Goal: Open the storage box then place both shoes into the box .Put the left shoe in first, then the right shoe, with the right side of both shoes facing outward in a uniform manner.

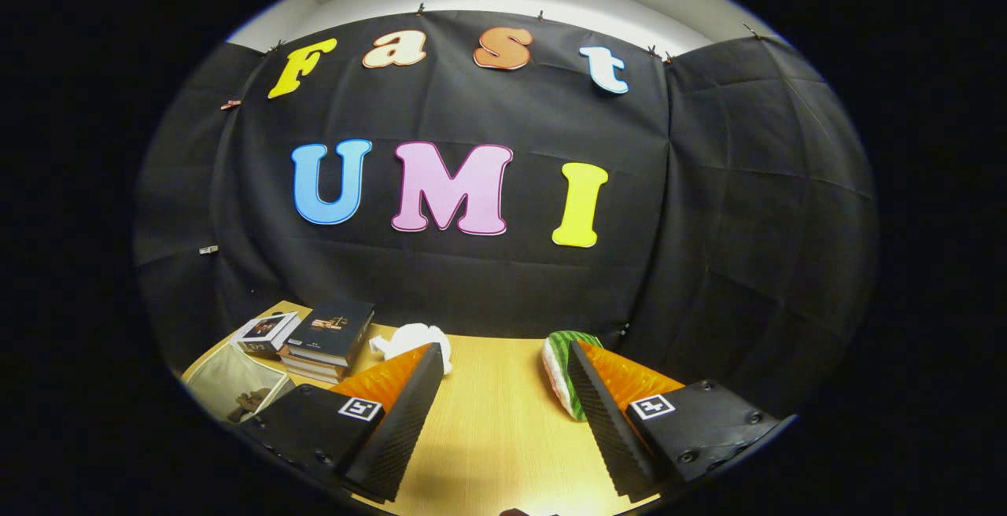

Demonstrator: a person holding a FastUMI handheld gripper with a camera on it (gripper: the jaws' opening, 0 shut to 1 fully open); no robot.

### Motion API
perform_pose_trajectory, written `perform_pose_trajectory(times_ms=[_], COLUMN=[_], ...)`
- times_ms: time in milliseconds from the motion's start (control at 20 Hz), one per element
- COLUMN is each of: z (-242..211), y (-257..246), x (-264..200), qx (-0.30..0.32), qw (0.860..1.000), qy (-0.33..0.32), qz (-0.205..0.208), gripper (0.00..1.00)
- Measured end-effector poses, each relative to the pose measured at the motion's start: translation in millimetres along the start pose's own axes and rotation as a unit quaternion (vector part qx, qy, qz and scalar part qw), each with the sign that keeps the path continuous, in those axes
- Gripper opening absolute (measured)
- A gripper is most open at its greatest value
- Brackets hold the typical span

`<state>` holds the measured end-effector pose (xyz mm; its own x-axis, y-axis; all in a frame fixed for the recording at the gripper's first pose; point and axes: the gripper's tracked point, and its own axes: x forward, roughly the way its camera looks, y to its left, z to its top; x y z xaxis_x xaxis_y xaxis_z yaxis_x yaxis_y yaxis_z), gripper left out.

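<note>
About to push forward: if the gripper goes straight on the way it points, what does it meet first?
Probably nothing near: the open gripper points over bare light wooden tabletop, then the black cloth wall. Depth is unclear.

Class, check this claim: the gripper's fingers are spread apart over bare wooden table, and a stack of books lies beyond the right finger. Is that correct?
One detail is wrong. In the gripper view the gripper is open over the bare wooden table, but the stack of books lies beyond the left finger, not the right. Beyond the right finger sits a green-striped, watermelon-like item.
</note>
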<state>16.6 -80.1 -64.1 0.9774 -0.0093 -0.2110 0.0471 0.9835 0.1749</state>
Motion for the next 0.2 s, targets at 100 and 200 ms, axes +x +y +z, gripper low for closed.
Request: perform_pose_trajectory(times_ms=[100, 200], z=[-9.5, -13.5], y=[-4.5, -8.2], x=[3.7, 6.8], qx=[0.008, 0.013], qw=[1.000, 1.000], qy=[0.010, 0.016], qz=[-0.001, -0.004], gripper=[0.98, 0.98])
